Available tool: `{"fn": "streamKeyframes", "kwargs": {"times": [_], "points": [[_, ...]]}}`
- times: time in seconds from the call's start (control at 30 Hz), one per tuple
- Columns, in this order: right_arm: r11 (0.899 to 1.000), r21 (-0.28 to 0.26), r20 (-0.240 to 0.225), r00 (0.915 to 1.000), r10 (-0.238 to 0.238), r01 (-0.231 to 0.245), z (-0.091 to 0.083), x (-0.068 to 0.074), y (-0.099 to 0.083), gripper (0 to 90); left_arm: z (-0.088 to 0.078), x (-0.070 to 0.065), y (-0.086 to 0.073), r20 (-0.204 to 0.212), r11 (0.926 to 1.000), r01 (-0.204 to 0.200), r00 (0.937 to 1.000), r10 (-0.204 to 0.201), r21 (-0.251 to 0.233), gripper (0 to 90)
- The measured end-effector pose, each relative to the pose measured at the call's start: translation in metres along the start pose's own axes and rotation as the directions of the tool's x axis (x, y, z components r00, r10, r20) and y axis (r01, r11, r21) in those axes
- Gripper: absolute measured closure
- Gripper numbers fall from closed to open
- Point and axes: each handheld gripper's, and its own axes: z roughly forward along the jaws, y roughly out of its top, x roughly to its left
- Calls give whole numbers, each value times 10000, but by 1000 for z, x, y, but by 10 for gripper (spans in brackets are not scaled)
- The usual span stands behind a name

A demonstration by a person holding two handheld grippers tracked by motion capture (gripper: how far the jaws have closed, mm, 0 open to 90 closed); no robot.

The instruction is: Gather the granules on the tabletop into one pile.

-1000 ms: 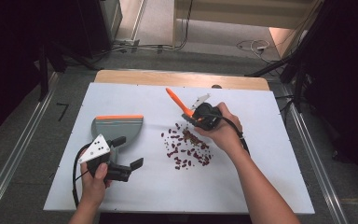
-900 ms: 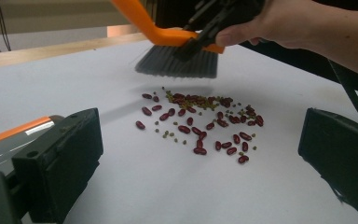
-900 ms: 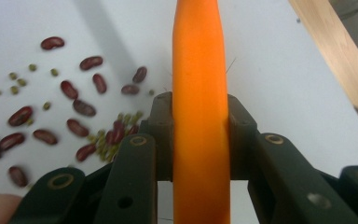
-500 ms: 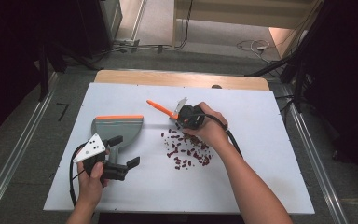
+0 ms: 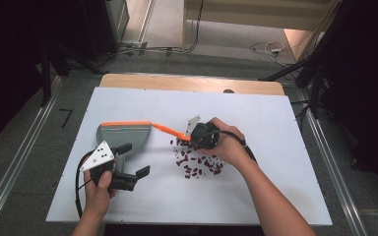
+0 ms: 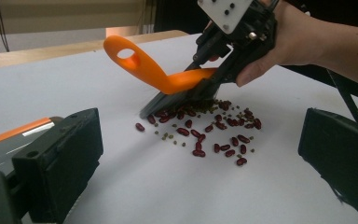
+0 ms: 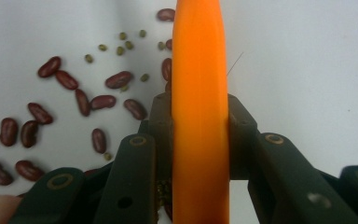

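Observation:
A pile of red kidney beans and small green beans [image 5: 199, 164] [image 6: 209, 130] [image 7: 74, 107] lies scattered on the white table. My right gripper [image 5: 197, 137] [image 6: 223, 70] [image 7: 199, 126] is shut on the orange handle of a small brush [image 5: 170, 130] [image 6: 168, 79] [image 7: 199, 70], whose dark bristles rest on the far edge of the pile. The handle points left toward a grey dustpan with an orange lip [image 5: 123, 135] [image 6: 9, 140]. My left gripper [image 5: 132, 160] [image 6: 205, 154] stands open beside the dustpan, nothing between its jaws.
The white sheet [image 5: 256, 113] covers a wooden table whose back edge [image 5: 192, 83] shows. Metal rails [image 5: 10, 182] run along the floor on both sides. Cables lie on the floor beyond the table.
My right hand has carried the brush left and down onto the beans, and the handle has swung toward the dustpan. The left hand has stayed put.

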Motion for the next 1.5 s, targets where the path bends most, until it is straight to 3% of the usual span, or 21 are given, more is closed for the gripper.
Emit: {"fn": "streamKeyframes", "kwargs": {"times": [0.2,0.33,0.57,0.67,0.8,1.0,1.13,1.2,1.23,1.27,1.33,1.37,1.4,1.47,1.5], "points": [[9999,-47,-355,9993,-101,99,-10,3,0,687,0,1,0,9,10000,24,10000,-24,-72,3],[9995,-304,6,10000,-1,1,-14,-1,3,688,1,1,0,7,10000,5,10000,-5,-11,3],[9966,-707,781,9963,-359,415,2,-5,22,687,1,0,0,22,10000,-64,10000,64,16,3],[9954,-566,232,9968,-767,779,10,1,28,687,-2,3,0,-59,10000,-12,10000,11,-53,3],[9928,-337,-27,9933,-1154,1152,7,10,27,687,-4,5,-1,-111,10000,26,9999,-27,-55,4],[9891,-521,-675,9877,-1408,1375,-1,16,20,687,-5,4,1,-127,9999,28,9999,-29,-111,3],[9880,-669,-793,9863,-1444,1392,-7,21,15,687,-4,3,1,-112,9999,1,9999,-2,-122,3],[9893,-797,-522,9906,-1265,1221,-12,21,14,687,-4,3,1,-124,9999,-21,9999,20,-122,3],[9929,-968,-383,9966,-726,686,-20,21,14,687,-4,3,1,-150,9999,-25,9999,23,-144,3],[9929,-968,-383,9966,-726,686,-20,21,14,687,-5,4,1,-216,9998,-60,9998,57,-163,3],[9913,-1269,-484,9984,291,-351,-30,20,17,686,-8,6,1,-343,9997,-44,9994,35,-247,3],[9833,-1369,-954,9896,1077,-1202,-34,20,20,687,-9,7,1,-385,9995,-15,9993,2,-327,3],[9680,-1452,-1645,9697,1806,-2049,-39,20,23,686,-10,8,1,-446,9994,6,9990,-22,-356,3],[9487,-1481,-2330,9421,2411,-2794,-43,23,30,687,-13,11,1,-534,9990,52,9985,-76,-436,3],[9450,-1430,-2317,9382,2570,-2941,-44,28,35,687,-15,12,1,-580,9989,89,9982,-116,-462,3]]}}
